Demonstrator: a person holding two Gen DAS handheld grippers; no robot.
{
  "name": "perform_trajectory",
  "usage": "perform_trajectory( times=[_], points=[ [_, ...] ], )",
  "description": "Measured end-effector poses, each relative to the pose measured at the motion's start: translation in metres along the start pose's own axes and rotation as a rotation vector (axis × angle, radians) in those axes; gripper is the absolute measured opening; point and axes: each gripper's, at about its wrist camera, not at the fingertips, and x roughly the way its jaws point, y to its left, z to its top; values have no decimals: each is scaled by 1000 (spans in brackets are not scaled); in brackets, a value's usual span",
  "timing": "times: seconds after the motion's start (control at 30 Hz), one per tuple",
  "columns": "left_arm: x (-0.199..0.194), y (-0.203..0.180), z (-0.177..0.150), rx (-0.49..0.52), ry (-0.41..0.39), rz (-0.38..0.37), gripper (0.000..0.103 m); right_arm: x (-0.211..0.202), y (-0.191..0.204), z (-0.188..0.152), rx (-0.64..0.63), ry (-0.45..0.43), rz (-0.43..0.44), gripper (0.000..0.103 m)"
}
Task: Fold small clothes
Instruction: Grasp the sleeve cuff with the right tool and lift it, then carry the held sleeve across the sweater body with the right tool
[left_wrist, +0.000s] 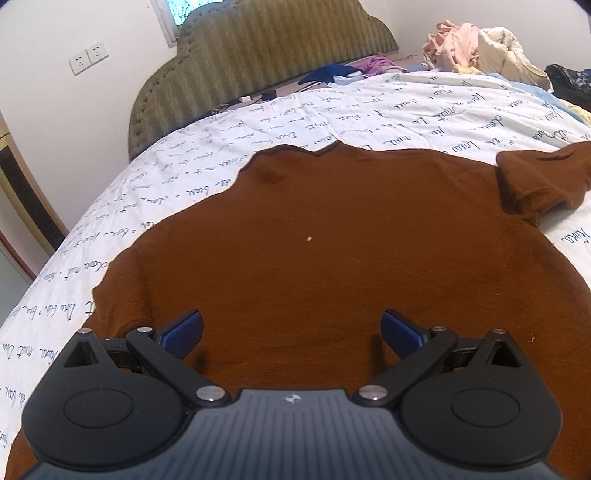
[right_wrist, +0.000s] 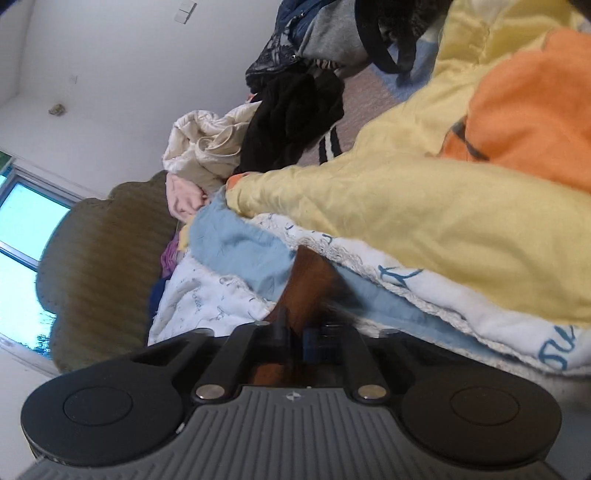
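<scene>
Right gripper (right_wrist: 295, 338) pinches brown shirt (left_wrist: 332, 258) edge; left gripper (left_wrist: 291, 332) wide above shirt. Step: side fold. Next: carry edge across shirt.

Left gripper (left_wrist: 291, 328): black body, ribbed grey top plate with small white logo behind the fingers. Two round black side discs. Silver screws at linkage pivots. Blue textured pads (left_wrist: 183, 332) on fingertips. Right gripper (right_wrist: 295, 336): same build, same blue pads.

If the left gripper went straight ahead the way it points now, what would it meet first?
Most likely the brown shirt spread on the bed: the open left gripper points down at its middle, with nothing else visibly between.
</scene>
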Motion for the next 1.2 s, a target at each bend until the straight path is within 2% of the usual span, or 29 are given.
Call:
perform_trajectory(
  times=[0.1, 0.27, 0.37, 0.43, 0.53, 0.73, 1.0, 1.1, 1.2],
  points=[
    [1, 5, 0, -5, -6, 10, 103, -25, 20, 8, -99, -91, -15, 12],
    [3, 10, 1, -7, -29, 37, 103, -88, 81, 7, -409, -376, -115, 12],
    [8, 15, 0, -29, -20, 24, 103, -109, 119, -21, -605, -407, -86, 12],
    [10, 17, -2, -39, -10, 17, 103, -113, 142, -50, -715, -377, -34, 12],
    [12, 21, -6, -38, -4, 21, 103, -111, 167, -96, -823, -282, 58, 12],
    [16, 32, -12, -62, 11, 33, 103, -95, 203, -177, -911, -67, 200, 12],
    [18, 41, -18, -87, 17, 28, 103, -85, 228, -270, -1027, 88, 233, 12],
    [18, 44, -19, -92, 17, 27, 103, -79, 229, -294, -1036, 147, 233, 12],
    [19, 48, -21, -99, 20, 28, 103, -75, 234, -310, -1059, 168, 237, 12]
  ],
)
